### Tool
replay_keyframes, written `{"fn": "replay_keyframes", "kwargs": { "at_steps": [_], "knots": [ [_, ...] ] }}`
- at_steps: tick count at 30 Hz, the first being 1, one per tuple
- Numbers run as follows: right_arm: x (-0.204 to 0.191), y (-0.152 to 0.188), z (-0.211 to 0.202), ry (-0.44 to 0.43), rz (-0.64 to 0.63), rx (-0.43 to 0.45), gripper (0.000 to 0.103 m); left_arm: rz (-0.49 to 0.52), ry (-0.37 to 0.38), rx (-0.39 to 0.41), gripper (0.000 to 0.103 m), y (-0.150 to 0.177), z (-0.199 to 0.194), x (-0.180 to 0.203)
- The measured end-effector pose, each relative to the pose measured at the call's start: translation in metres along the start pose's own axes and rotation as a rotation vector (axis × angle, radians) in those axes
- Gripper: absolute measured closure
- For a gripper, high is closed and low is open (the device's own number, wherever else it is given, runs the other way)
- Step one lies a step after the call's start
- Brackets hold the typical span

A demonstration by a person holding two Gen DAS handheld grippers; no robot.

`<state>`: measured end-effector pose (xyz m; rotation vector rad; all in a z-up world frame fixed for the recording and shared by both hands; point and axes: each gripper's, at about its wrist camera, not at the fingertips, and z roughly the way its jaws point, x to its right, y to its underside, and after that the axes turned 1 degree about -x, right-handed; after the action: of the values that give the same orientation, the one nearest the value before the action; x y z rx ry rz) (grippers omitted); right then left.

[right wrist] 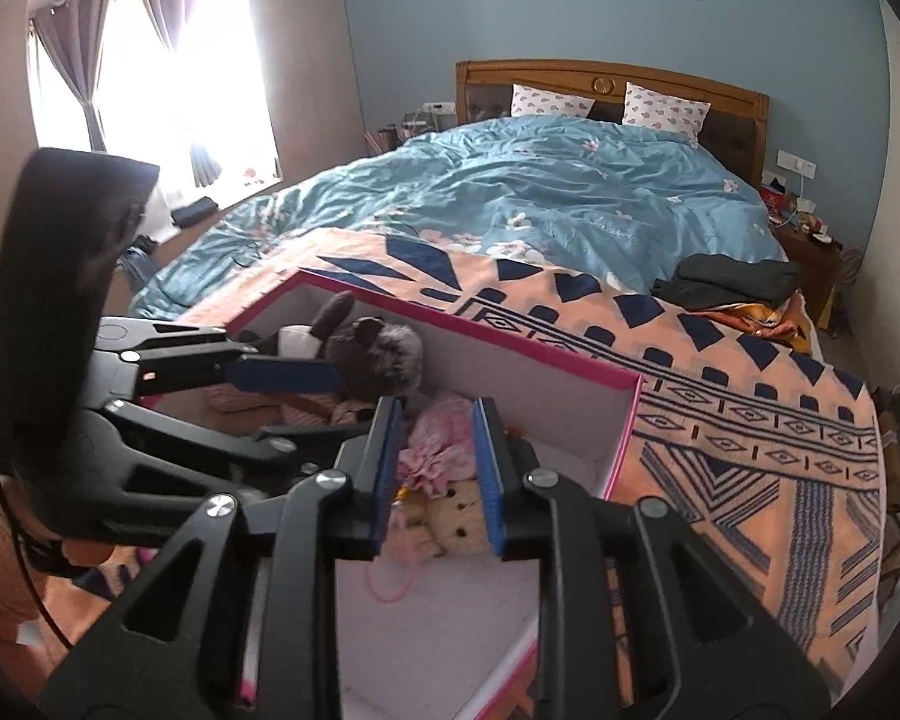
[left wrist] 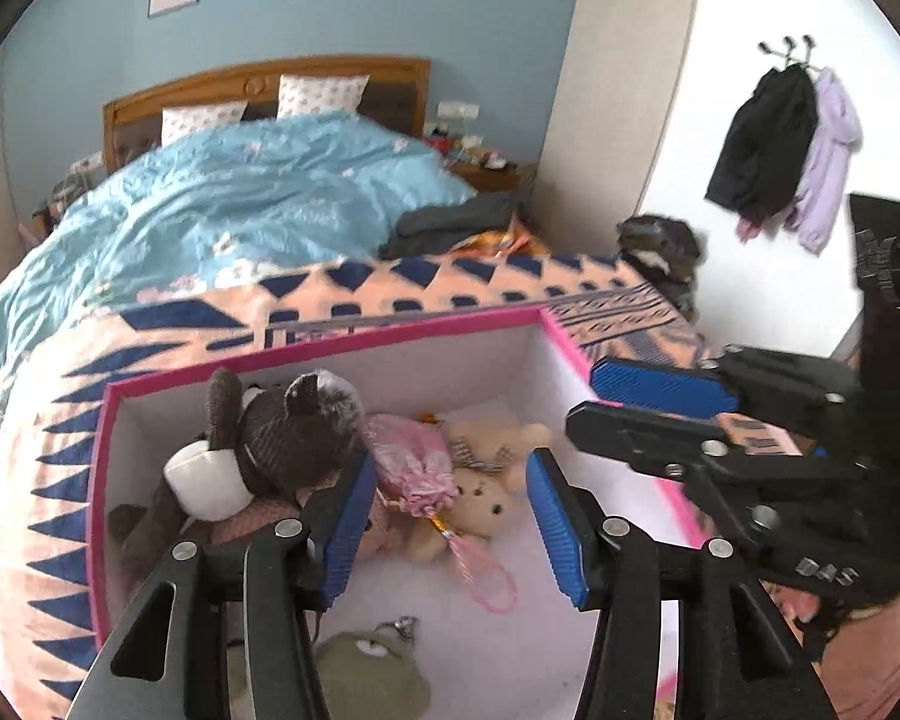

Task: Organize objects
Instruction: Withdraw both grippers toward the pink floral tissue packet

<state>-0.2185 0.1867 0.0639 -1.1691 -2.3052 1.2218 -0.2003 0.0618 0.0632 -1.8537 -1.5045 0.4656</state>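
A white box with a pink rim [left wrist: 330, 348] [right wrist: 510, 339] sits on the patterned blanket. Inside lie a brown plush animal [left wrist: 282, 426] [right wrist: 372, 354], a pink frilly toy [left wrist: 414, 462] [right wrist: 444, 438], a beige teddy bear [left wrist: 480, 504] [right wrist: 456, 522] and a green frog plush [left wrist: 372, 672]. My left gripper [left wrist: 453, 528] [right wrist: 330, 408] hovers over the box, open, with the pink toy and the bear below its gap. My right gripper [right wrist: 439, 474] [left wrist: 600, 402] is open above the same toys at the box's right side. Neither gripper's pads press on anything.
The box rests on an orange and navy blanket [right wrist: 750, 420] at the foot of a bed with a blue duvet [right wrist: 570, 198]. Folded dark clothes [right wrist: 726, 279] lie on the bed's right. Coats [left wrist: 780, 150] hang on the wall. A person's hand [left wrist: 810, 606] holds the right gripper.
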Motion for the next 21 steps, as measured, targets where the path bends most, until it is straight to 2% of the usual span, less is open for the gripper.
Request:
{"fn": "replay_keyframes", "kwargs": {
  "at_steps": [3, 11, 14, 15, 21],
  "knots": [
    [-0.004, 0.006, -0.015, -0.029, 0.016, 0.021, 0.068, 0.025, 0.015, 0.047, 0.047, 0.008, -0.021, 0.010],
    [-0.021, 0.024, -0.053, -0.068, 0.016, 0.063, 0.063, 0.152, 0.057, 0.118, 0.044, 0.044, -0.061, 0.050],
    [-0.027, 0.033, -0.066, -0.067, 0.011, 0.076, 0.059, 0.174, 0.046, 0.146, 0.044, 0.058, -0.071, 0.059],
    [-0.029, 0.038, -0.070, -0.071, 0.010, 0.079, 0.059, 0.186, 0.016, 0.166, 0.044, 0.064, -0.075, 0.063],
    [-0.035, 0.063, -0.089, -0.079, 0.012, 0.077, 0.055, 0.193, 0.047, 0.163, 0.043, 0.092, -0.081, 0.071]
  ]
}}
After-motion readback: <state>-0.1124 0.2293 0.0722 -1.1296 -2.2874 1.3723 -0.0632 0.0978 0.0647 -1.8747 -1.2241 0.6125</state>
